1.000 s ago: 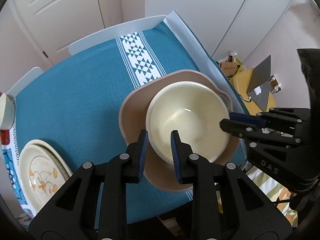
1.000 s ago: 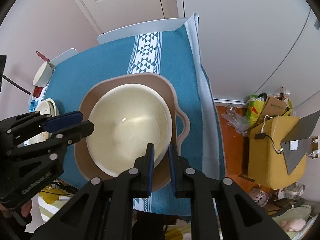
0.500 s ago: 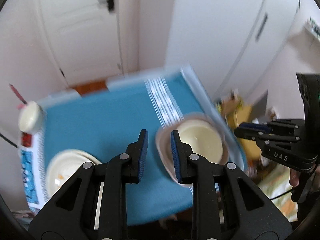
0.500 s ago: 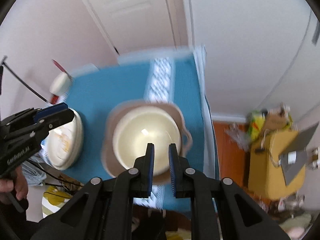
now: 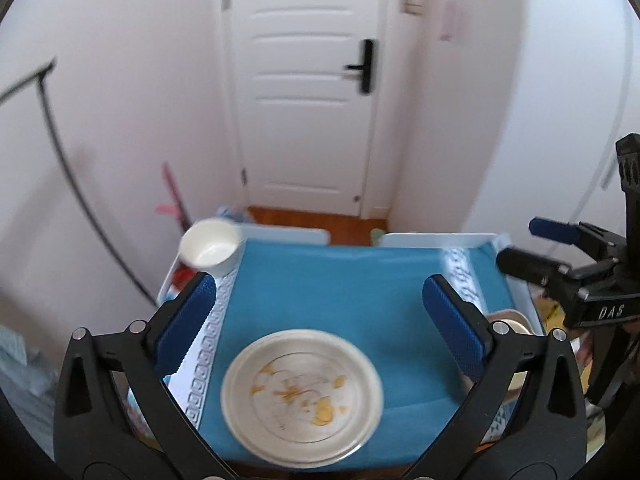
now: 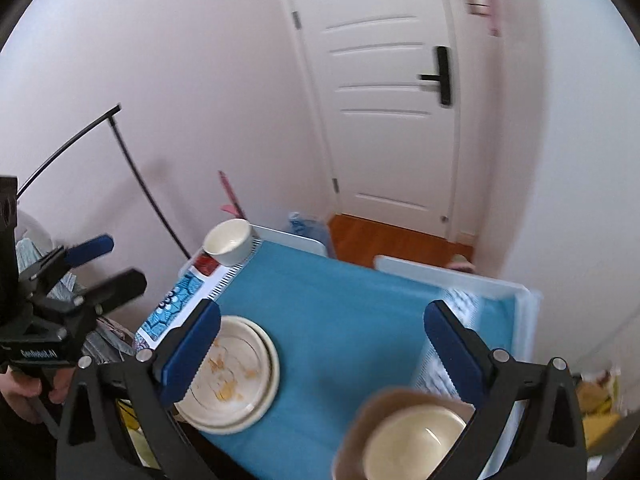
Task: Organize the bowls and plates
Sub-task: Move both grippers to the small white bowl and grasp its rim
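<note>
Teal-clothed table (image 5: 340,280): plates (image 5: 302,396), bowls (image 6: 414,444).

Two plates (image 6: 228,376) are stacked at the table's (image 6: 340,312) near left corner, patterned in yellow. There are two bowls: a small white bowl (image 6: 230,242) at the far left corner and a cream bowl (image 6: 416,444) inside one tan dish (image 6: 360,424). One white door (image 6: 392,92) stands behind.

Both cams ride above the worktop (image 5: 320,280), angled down across it toward the door (image 5: 304,80). Left view sits over the near edge, centred on the plates (image 5: 302,396). Right view looks from further right, bowl (image 6: 412,444) close below. Shared: worktop, plates, small white bowl (image 6: 230,240), door; each sees the other hand-held gripper.
</note>
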